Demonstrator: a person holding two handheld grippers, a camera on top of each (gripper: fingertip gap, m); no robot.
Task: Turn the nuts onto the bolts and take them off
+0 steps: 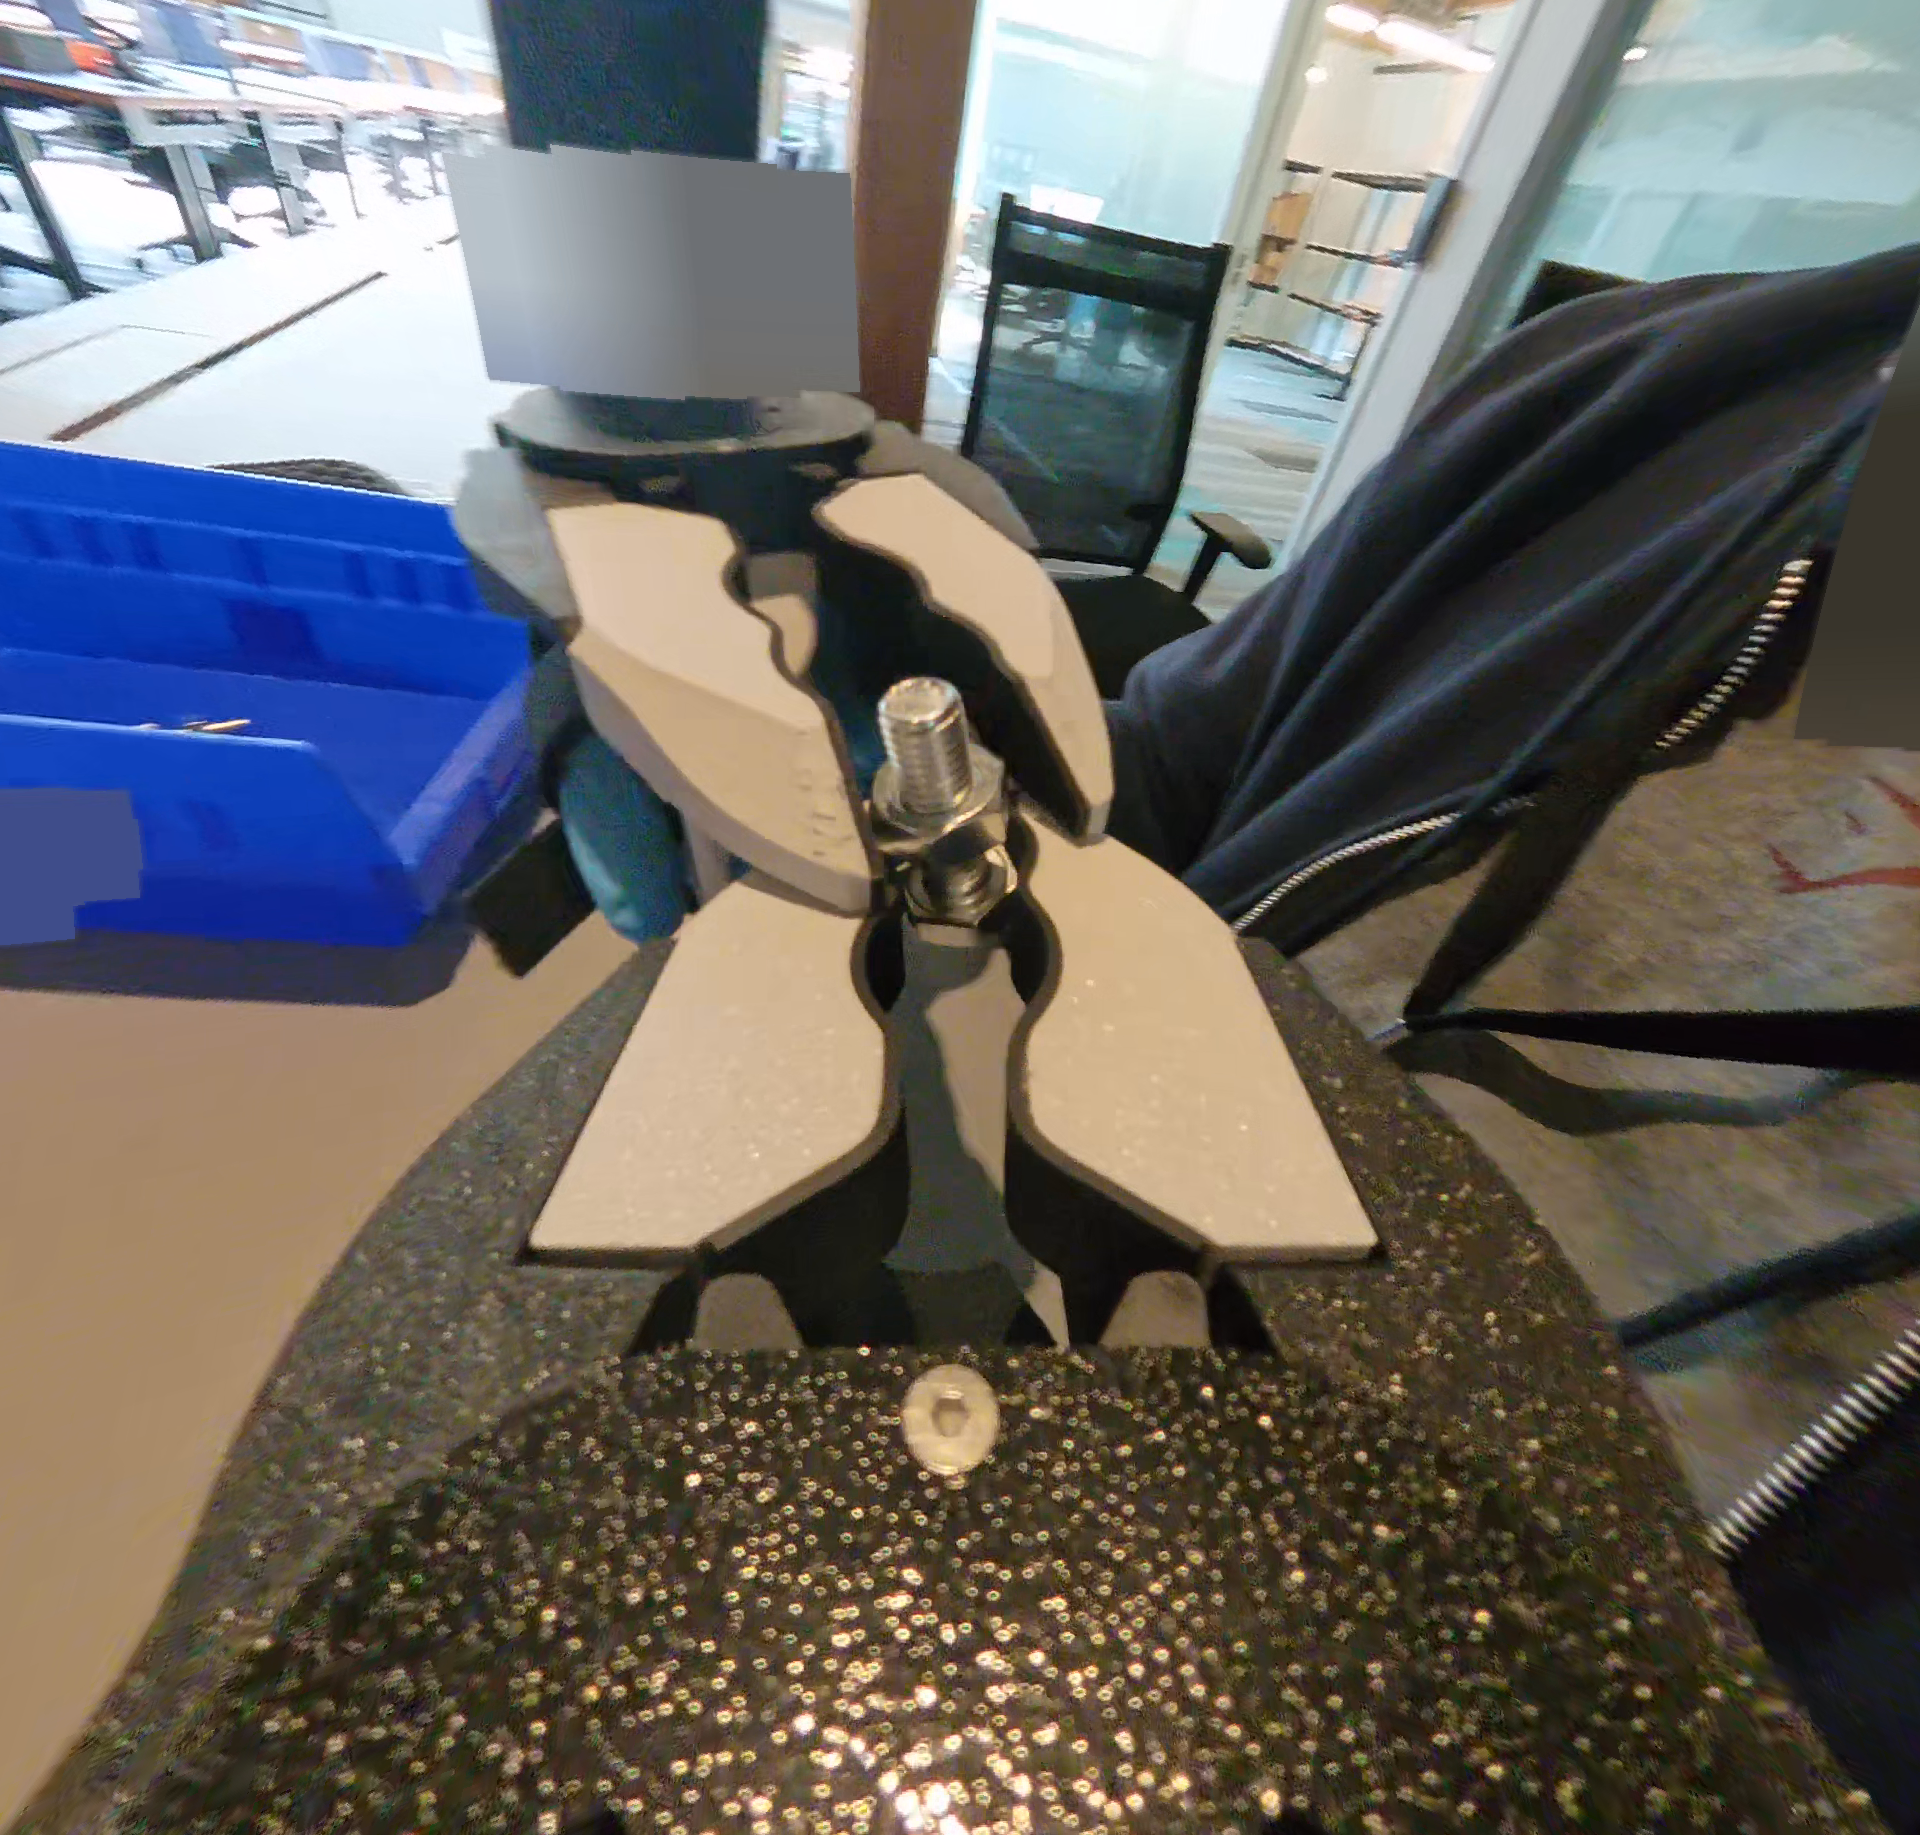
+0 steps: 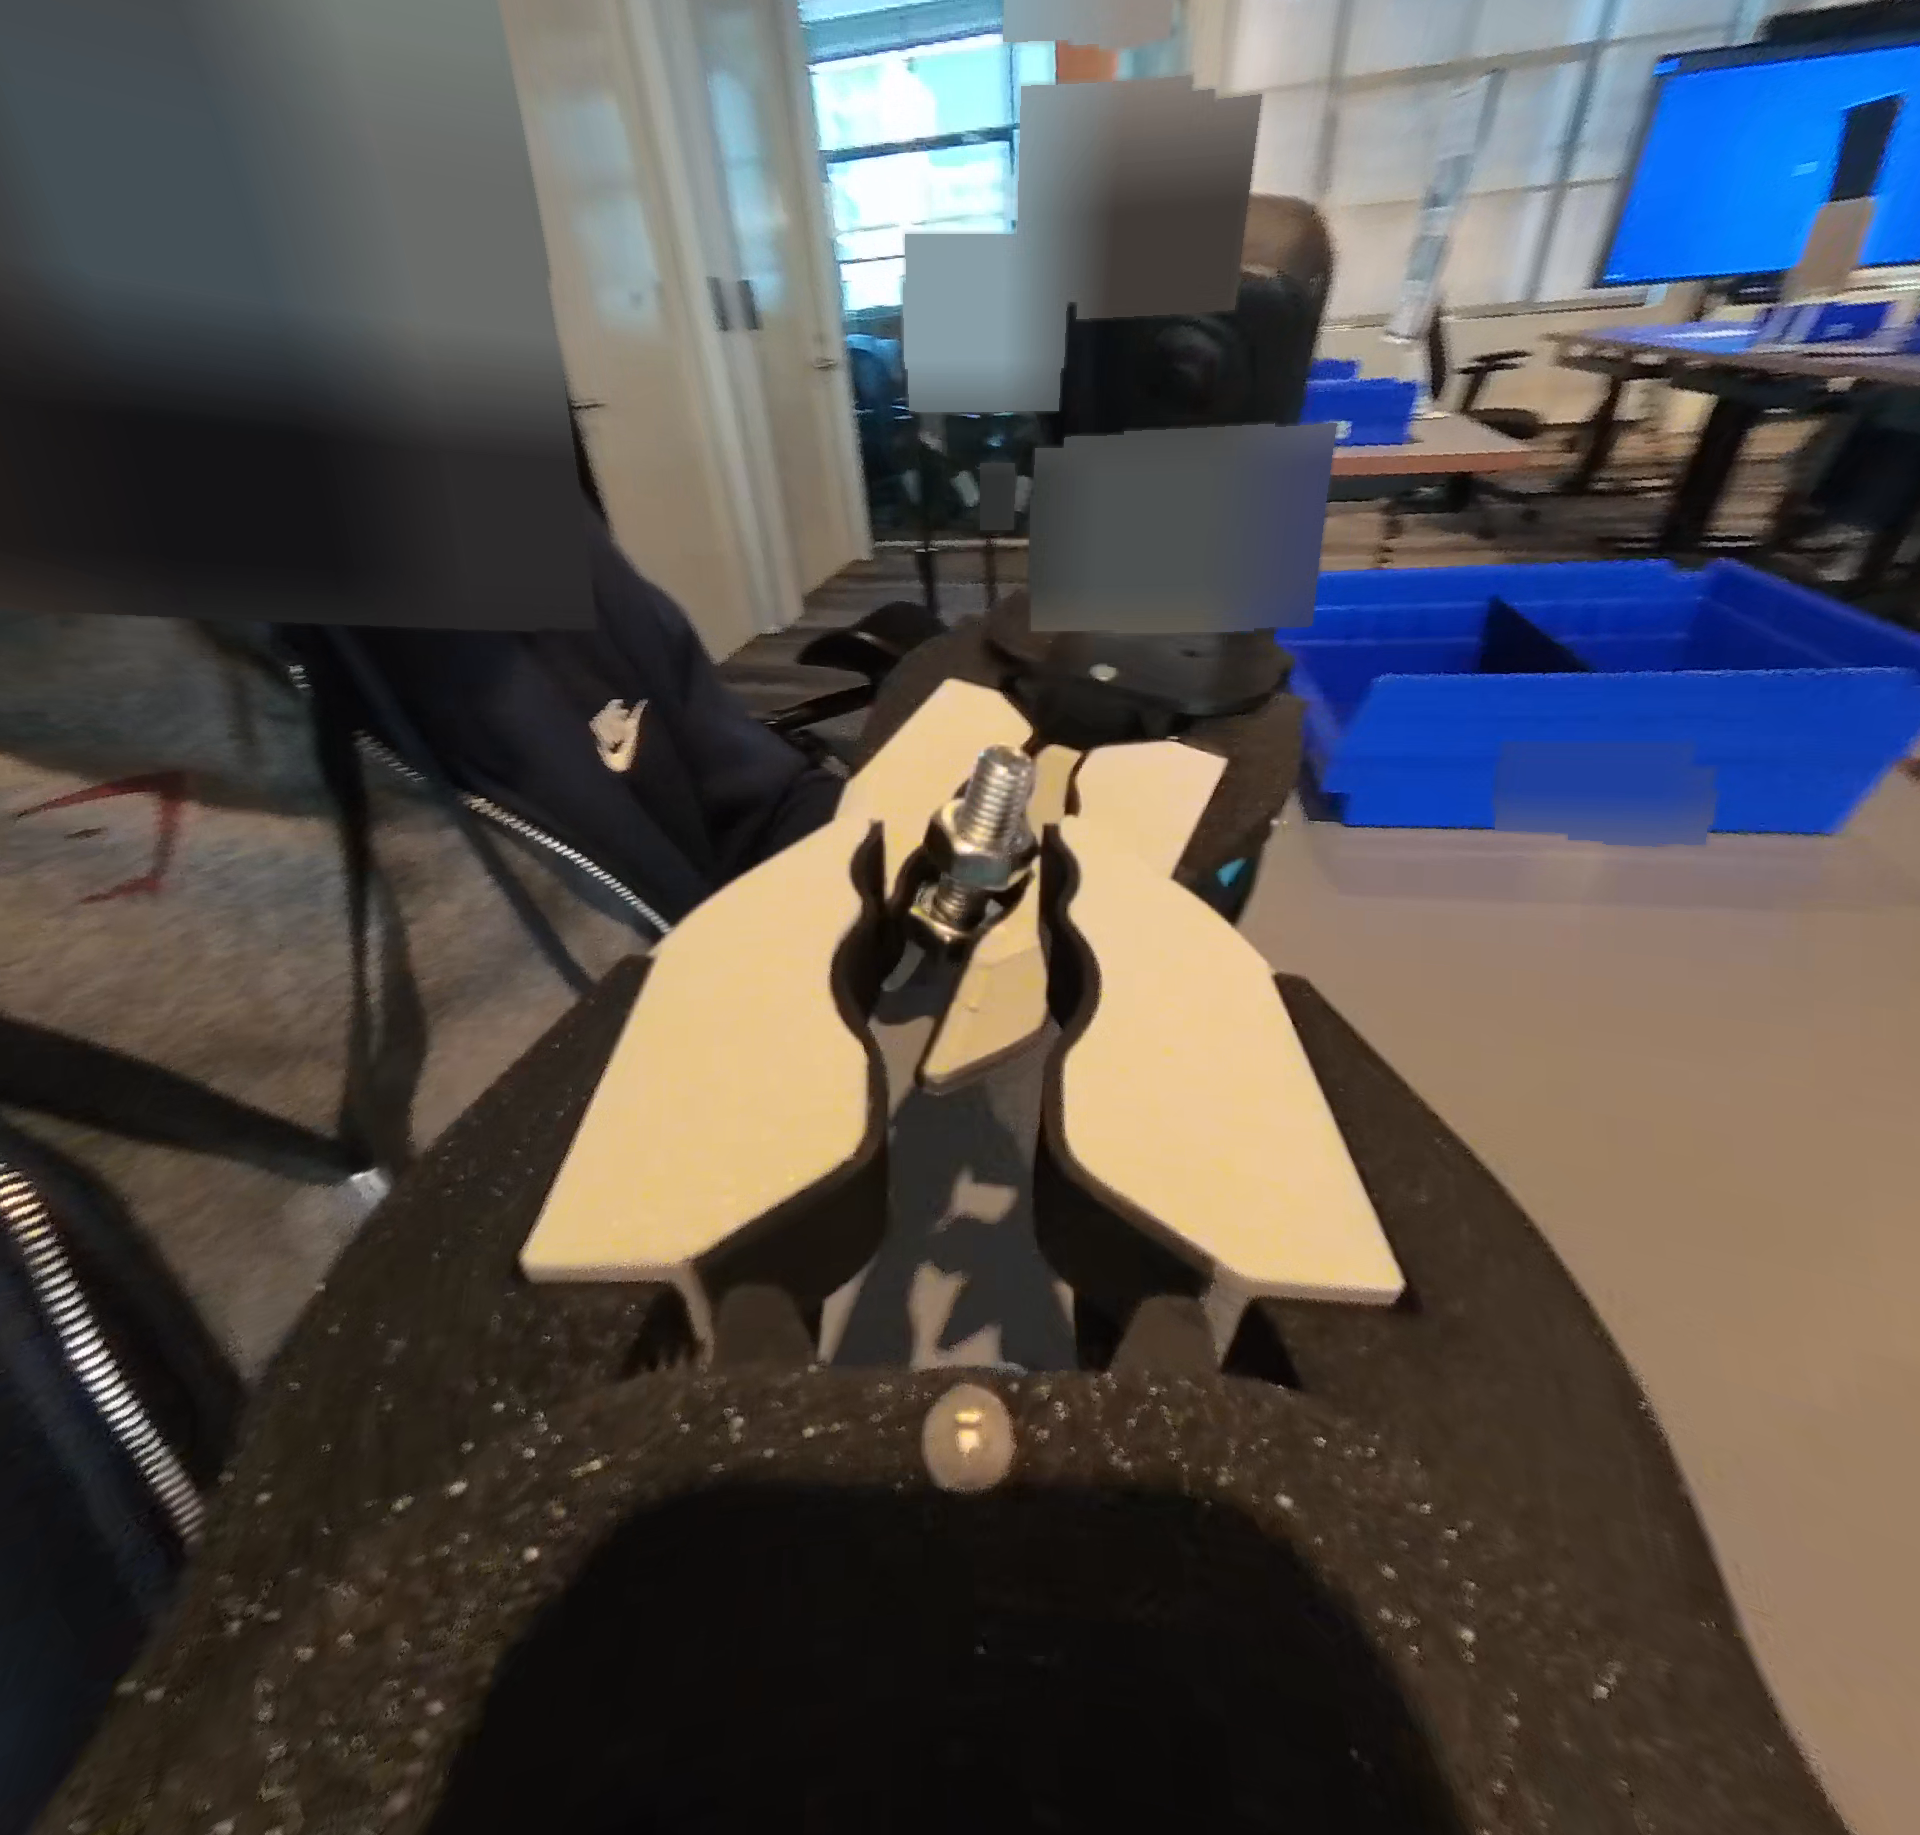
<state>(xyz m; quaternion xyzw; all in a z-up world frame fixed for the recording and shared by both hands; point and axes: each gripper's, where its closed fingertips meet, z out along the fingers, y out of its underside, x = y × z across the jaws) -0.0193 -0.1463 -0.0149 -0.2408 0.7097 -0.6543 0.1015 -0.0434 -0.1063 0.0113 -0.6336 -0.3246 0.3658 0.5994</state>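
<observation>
I have the bolt (image 1: 925,746) upright above the surface, left gripper (image 1: 951,902) fingers pinching its lower end, right gripper (image 2: 982,866) fingers pinching the nut (image 2: 982,850) mid-thread; next I twist it

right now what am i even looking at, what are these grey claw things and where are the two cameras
There is no robot here. A person holds two hand-held grippers, each with two grey fingers and a camera that looks forward along them. One picture comes from the left gripper, the other from the right gripper, and they face each other, so each also shows up in the other's picture. Between them they hold a silver bolt above the table. The left seems to clamp its lower end, while the right closes on the nut threaded onto it. A blue bin stands on the table behind them.
</observation>
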